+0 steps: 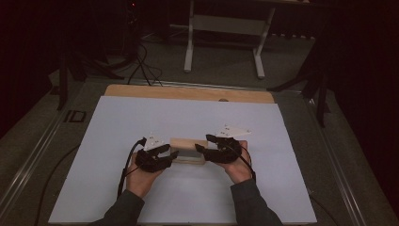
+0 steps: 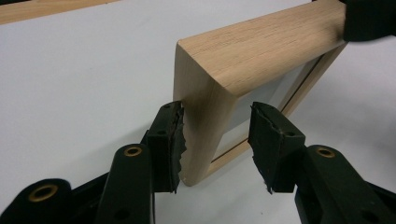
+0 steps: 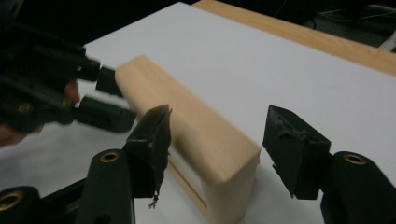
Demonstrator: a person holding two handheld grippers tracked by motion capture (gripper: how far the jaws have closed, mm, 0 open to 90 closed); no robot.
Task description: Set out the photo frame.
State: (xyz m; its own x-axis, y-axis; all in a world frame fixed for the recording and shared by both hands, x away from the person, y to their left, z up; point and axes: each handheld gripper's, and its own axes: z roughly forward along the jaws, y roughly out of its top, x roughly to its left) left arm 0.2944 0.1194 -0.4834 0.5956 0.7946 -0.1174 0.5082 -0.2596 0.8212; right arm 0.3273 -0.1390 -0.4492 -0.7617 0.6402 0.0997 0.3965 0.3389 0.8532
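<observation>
the left gripper [image 1: 170,156] sits at nine o'clock of the wooden frame [image 1: 188,149], which stands on edge near the middle of the white sheet [image 1: 117,141] covering the table. in the left gripper view its jaws straddle the frame's near upright: one serrated pad [image 2: 173,140] touches the outer face, the other stands clear of the inner face, so the claw is fairly wide and not clamped. the frame [image 2: 261,51] is pale, open-grained wood with rounded corners, a flat broad rim and a thin darker groove along the inner edge.

at three o'clock of the frame, the right gripper [image 1: 202,143] is wide open too; in the right gripper view its jaws flank the frame's end [image 3: 219,154] with a clear gap at each side.

judging by this, the step in hand looks like a release or a re-grip, with the frame resting on the sheet. the next move calls for closing squarely on the uprights, since a tall narrow frame on edge could tip if nudged sideways.
</observation>
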